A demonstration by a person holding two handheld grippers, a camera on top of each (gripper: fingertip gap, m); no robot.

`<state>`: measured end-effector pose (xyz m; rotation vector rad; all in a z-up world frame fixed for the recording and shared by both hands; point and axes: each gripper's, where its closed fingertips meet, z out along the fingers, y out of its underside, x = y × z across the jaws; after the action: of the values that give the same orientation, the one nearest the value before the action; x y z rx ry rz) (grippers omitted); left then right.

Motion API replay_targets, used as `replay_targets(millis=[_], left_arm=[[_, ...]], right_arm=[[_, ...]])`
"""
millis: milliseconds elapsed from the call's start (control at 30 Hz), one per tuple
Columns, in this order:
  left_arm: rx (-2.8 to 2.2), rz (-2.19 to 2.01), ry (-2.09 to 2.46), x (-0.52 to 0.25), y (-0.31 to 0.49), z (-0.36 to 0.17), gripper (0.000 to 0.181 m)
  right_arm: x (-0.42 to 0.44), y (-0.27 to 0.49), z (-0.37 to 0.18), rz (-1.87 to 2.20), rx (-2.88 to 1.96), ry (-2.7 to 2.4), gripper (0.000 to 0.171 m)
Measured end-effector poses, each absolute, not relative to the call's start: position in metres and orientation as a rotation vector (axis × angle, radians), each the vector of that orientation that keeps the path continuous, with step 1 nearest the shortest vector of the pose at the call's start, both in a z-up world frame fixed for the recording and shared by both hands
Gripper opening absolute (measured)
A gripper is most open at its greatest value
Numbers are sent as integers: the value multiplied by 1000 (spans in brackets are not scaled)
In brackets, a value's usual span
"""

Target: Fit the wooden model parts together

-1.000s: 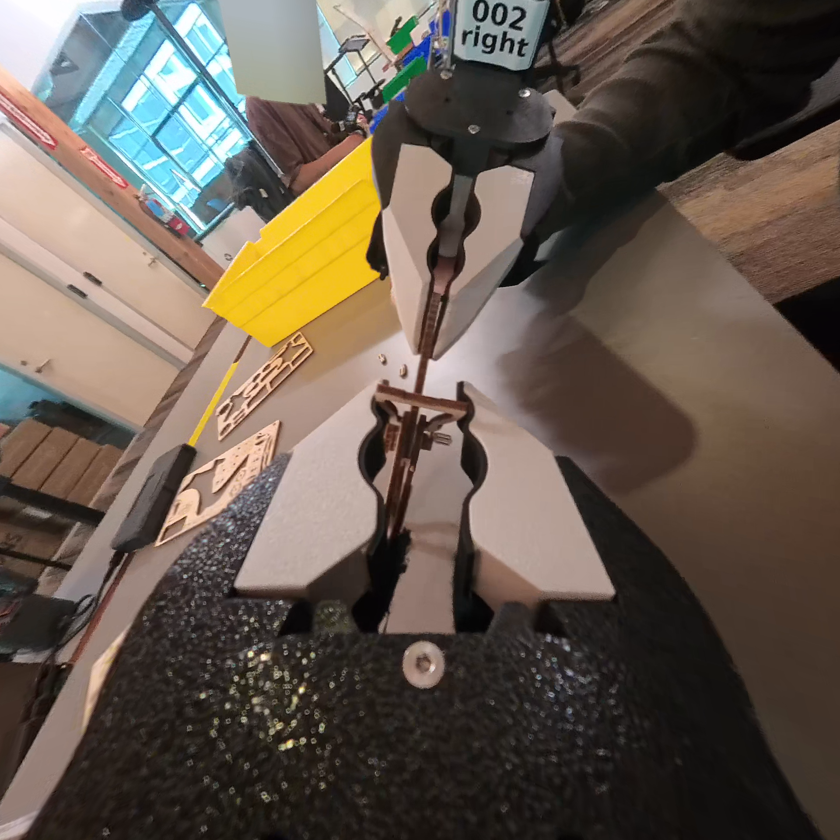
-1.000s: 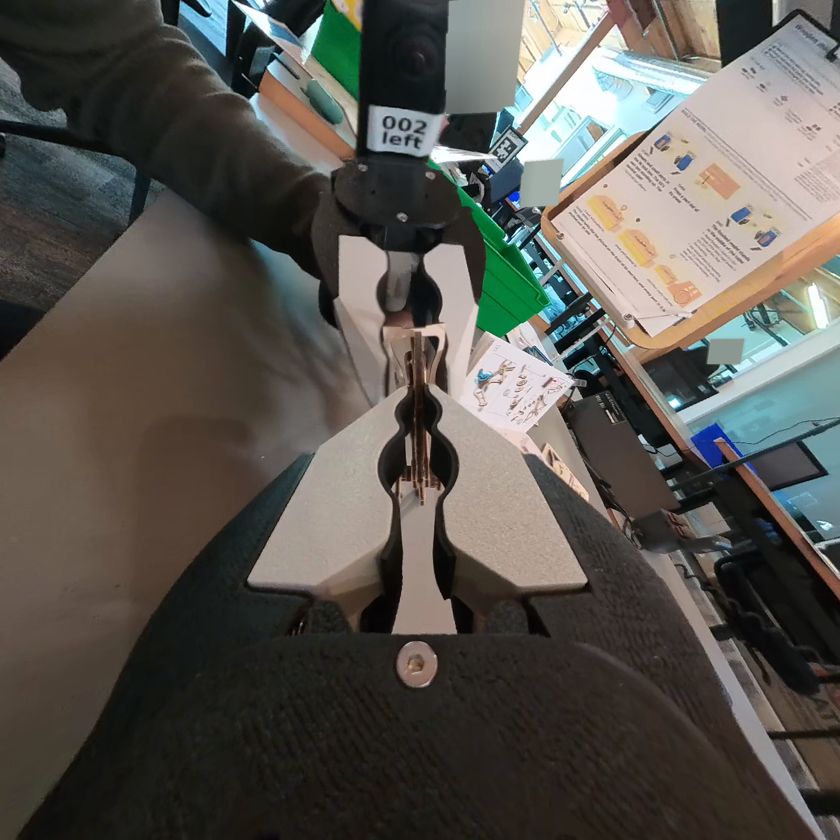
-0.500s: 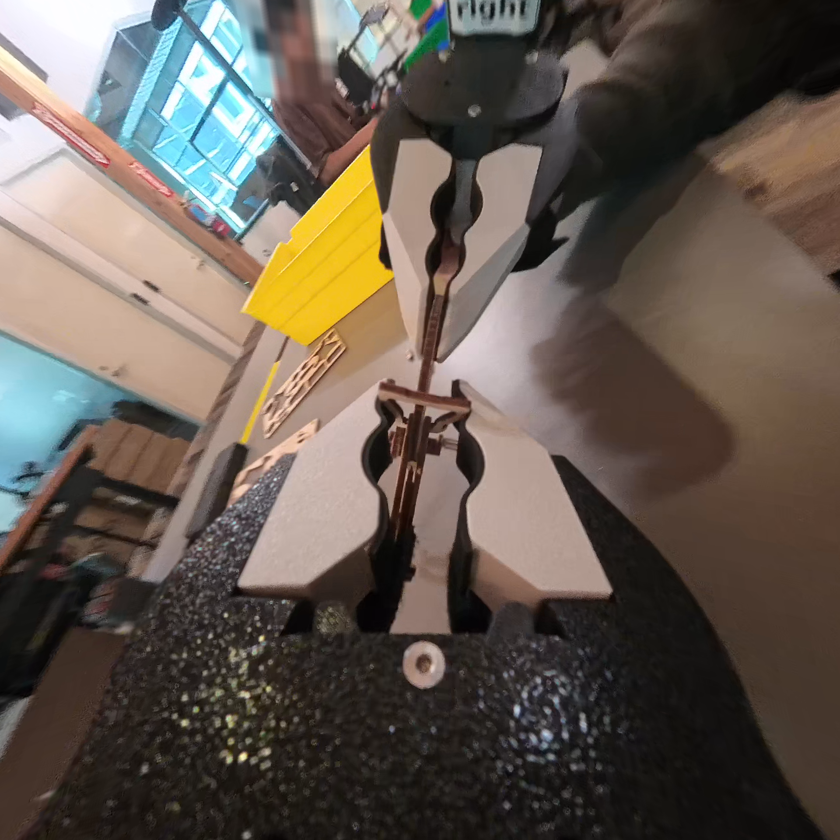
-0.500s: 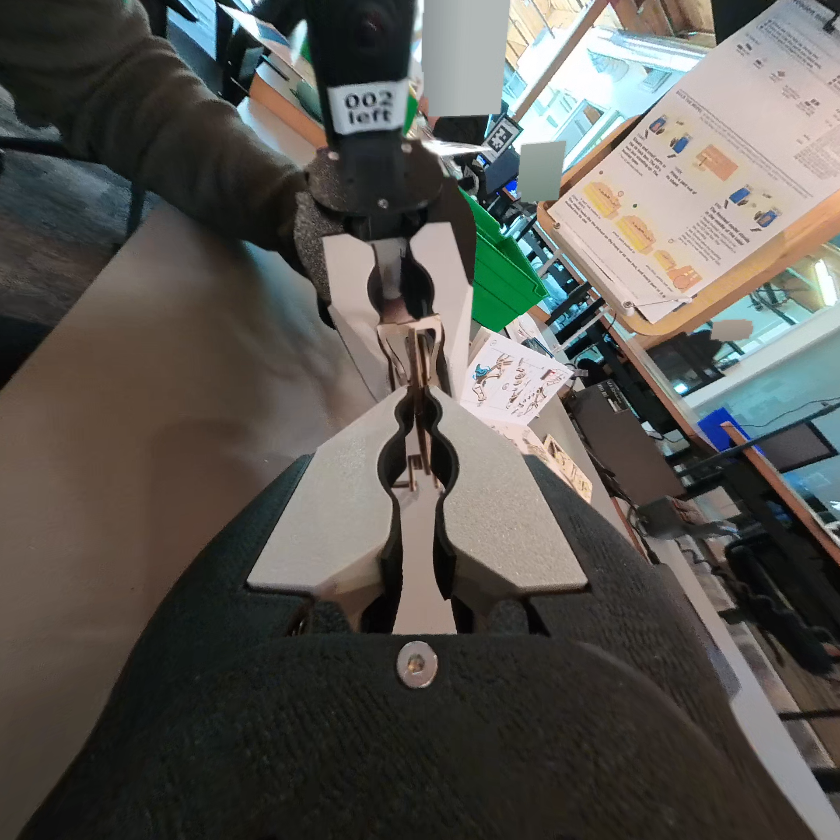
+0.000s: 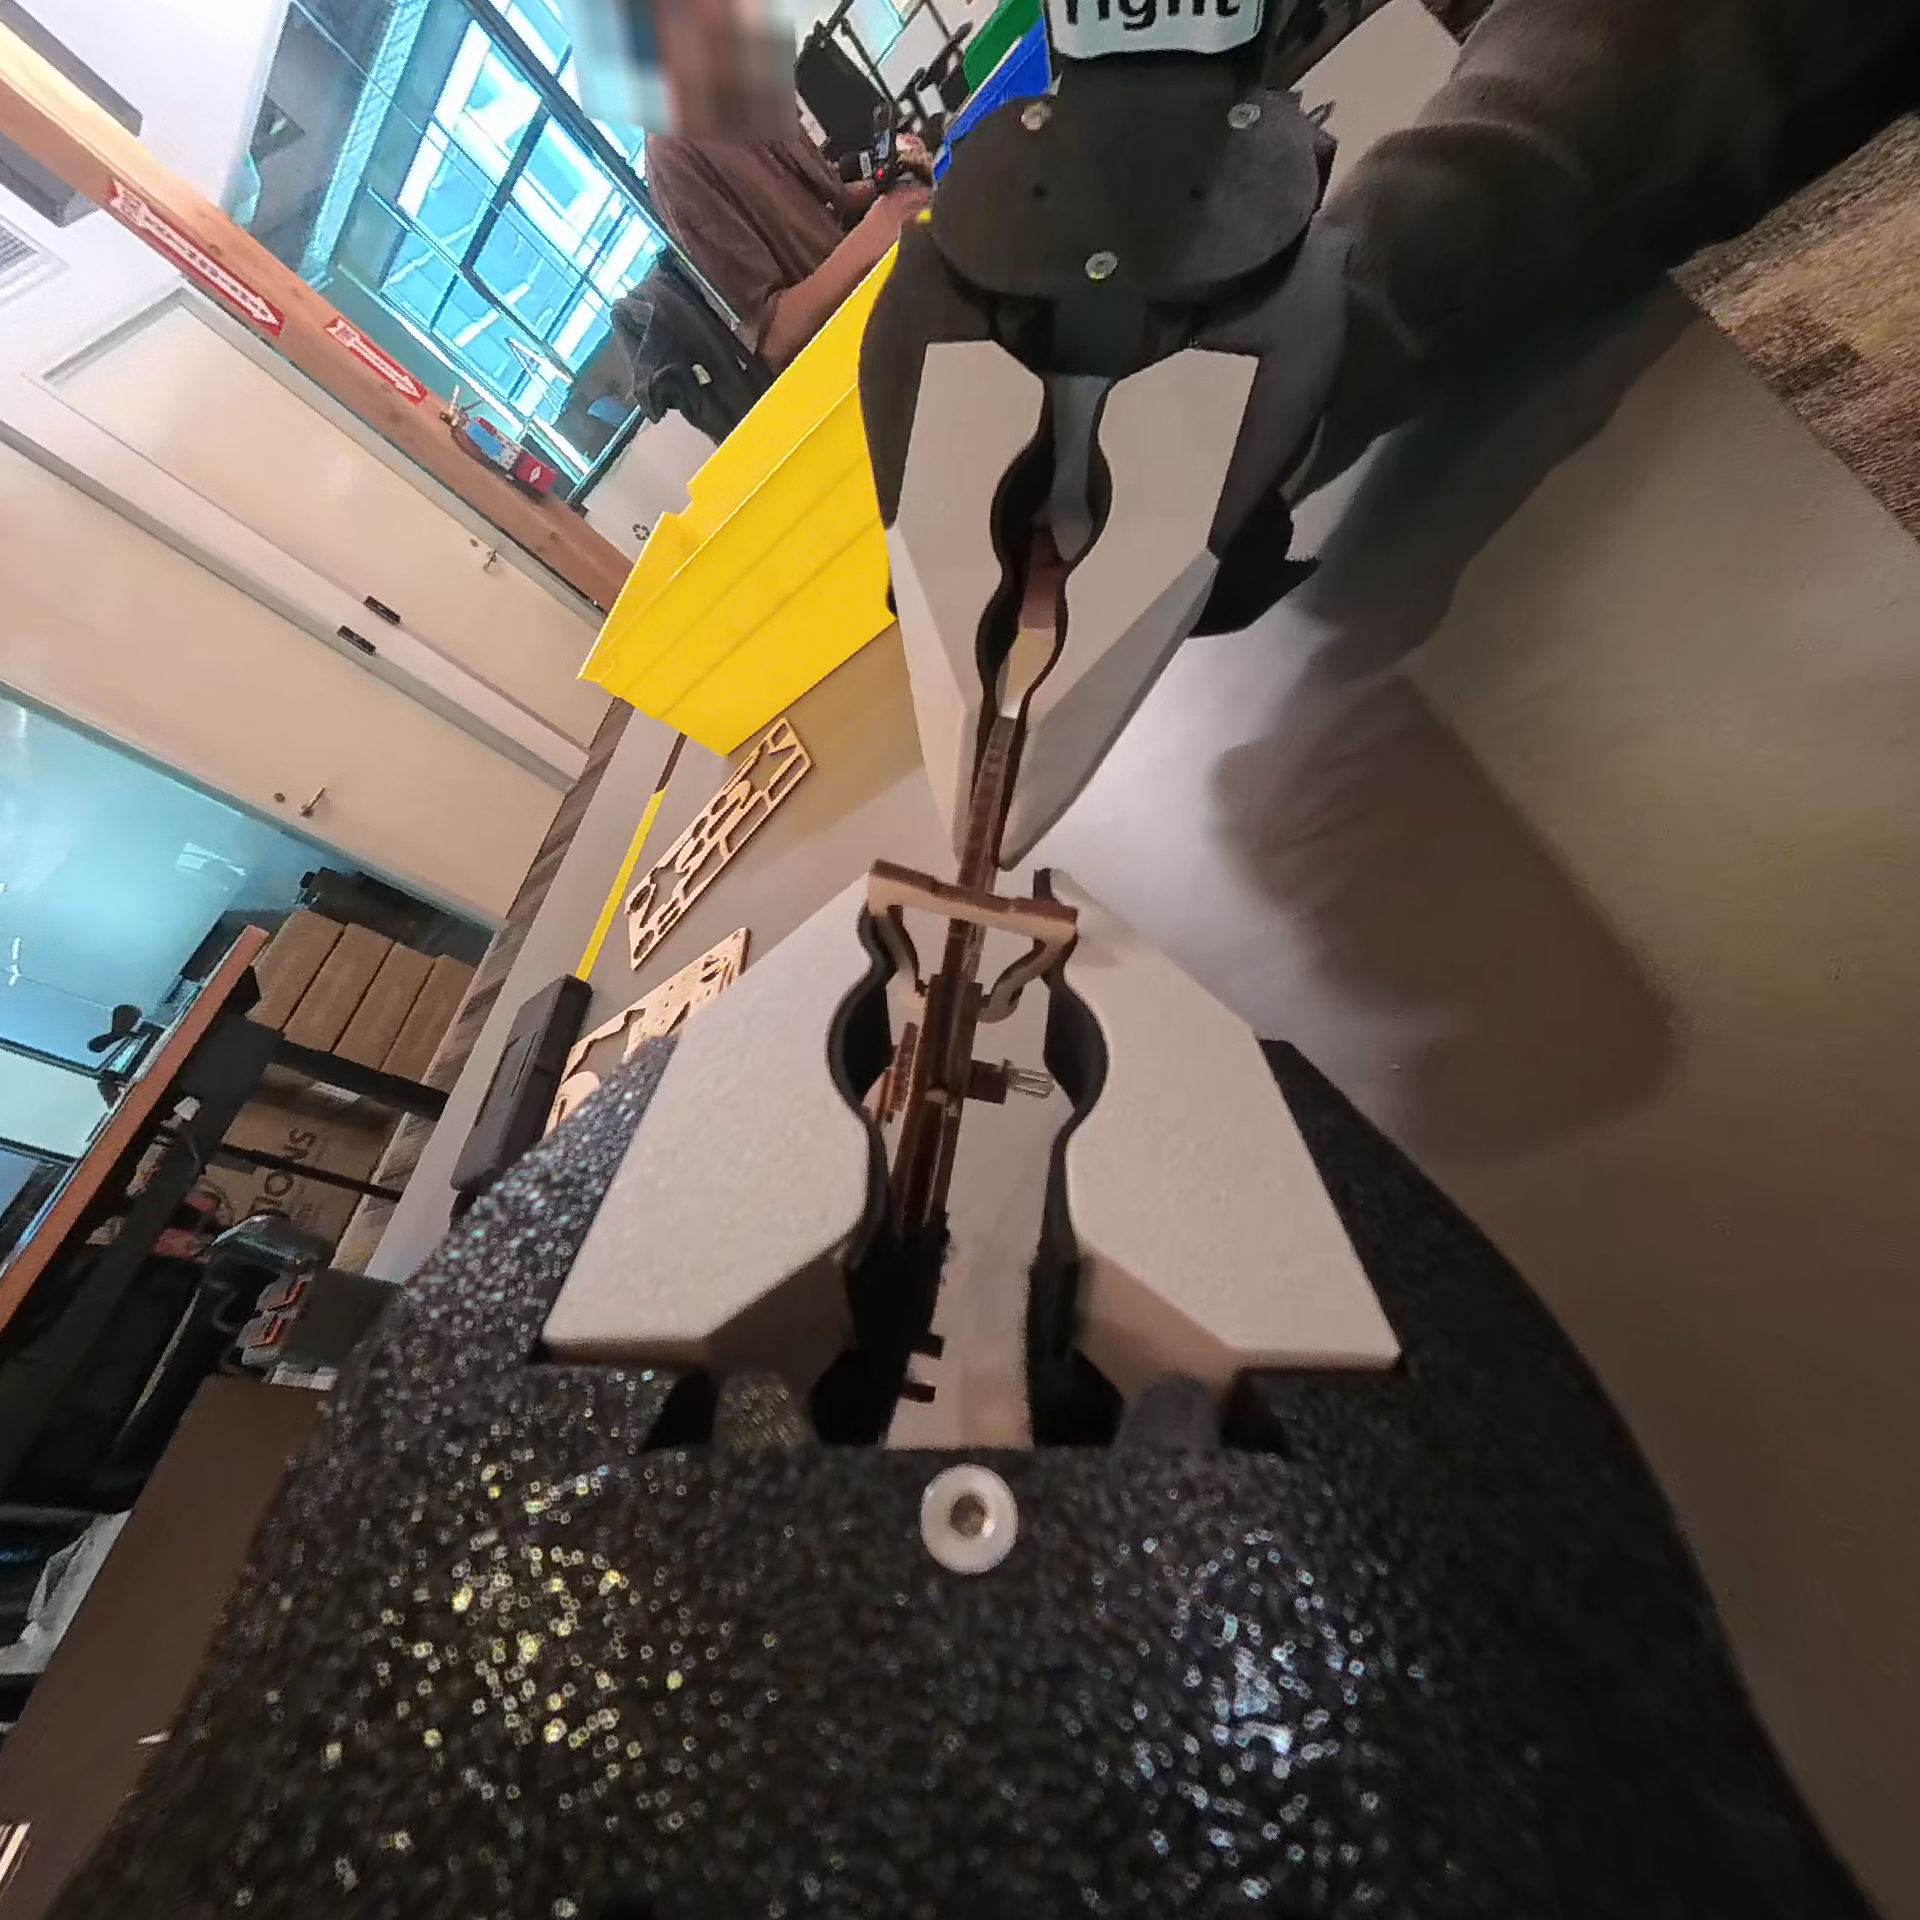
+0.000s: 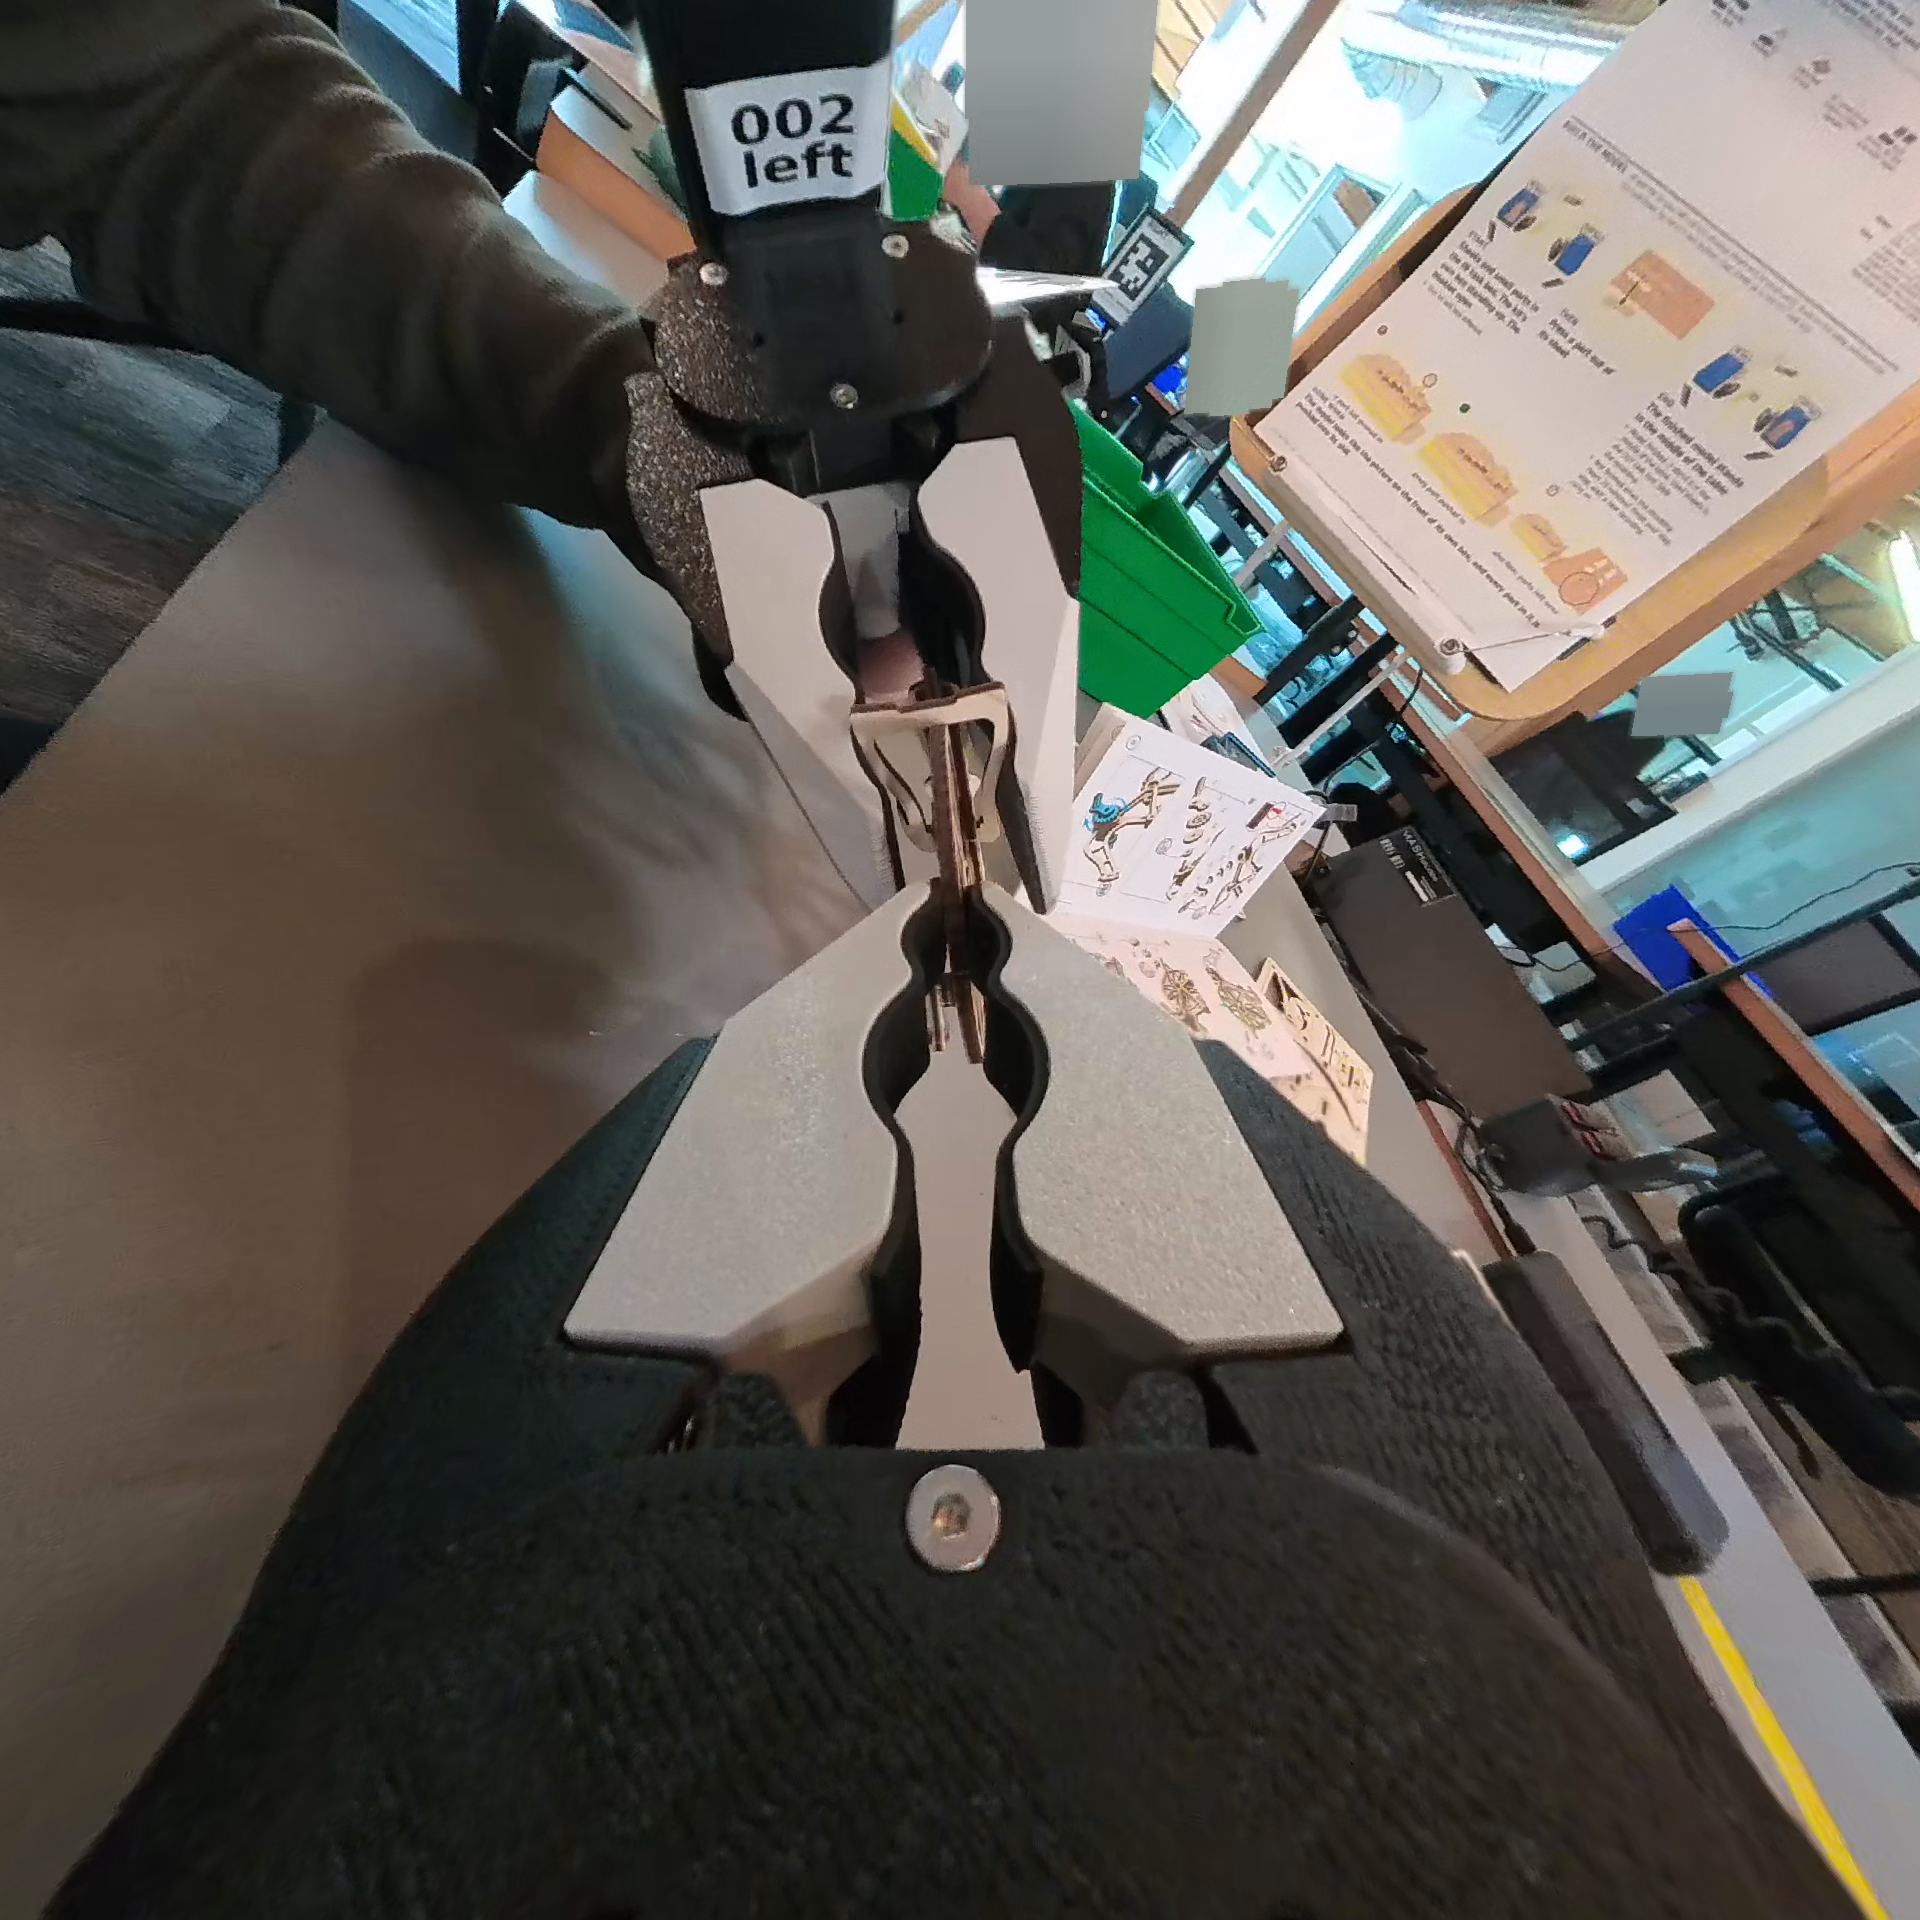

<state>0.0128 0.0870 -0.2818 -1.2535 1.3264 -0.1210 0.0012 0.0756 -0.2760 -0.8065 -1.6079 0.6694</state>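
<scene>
Bare tabletop (image 5: 1714, 831) open on one side, yellow bin (image 5: 769, 582) and wooden sheets (image 5: 717, 842) crowding the other, green bin (image 6: 1143, 603) and leaflets (image 6: 1184, 831) beyond.

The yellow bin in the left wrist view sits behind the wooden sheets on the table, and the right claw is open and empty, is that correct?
Not quite: the left wrist view shows the right claw shut on a thin wooden part. The yellow bin does sit behind the wooden sheets.
</scene>
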Motion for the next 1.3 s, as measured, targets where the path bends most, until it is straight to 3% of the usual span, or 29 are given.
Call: replay_targets(millis=[267, 667, 1300], left_arm=[[-1300, -167, 1305, 11, 89, -285, 28], [-1343, -390, 1107, 4, 93, -262, 45], [-1417, -305, 1090, 0, 103, -262, 37]], right_arm=[[0, 76, -278, 722, -829, -1605, 0], [-2, 87, -265, 1147, -1051, -1420, 0], [-5, 86, -257, 1293, -1135, -1347, 0]])
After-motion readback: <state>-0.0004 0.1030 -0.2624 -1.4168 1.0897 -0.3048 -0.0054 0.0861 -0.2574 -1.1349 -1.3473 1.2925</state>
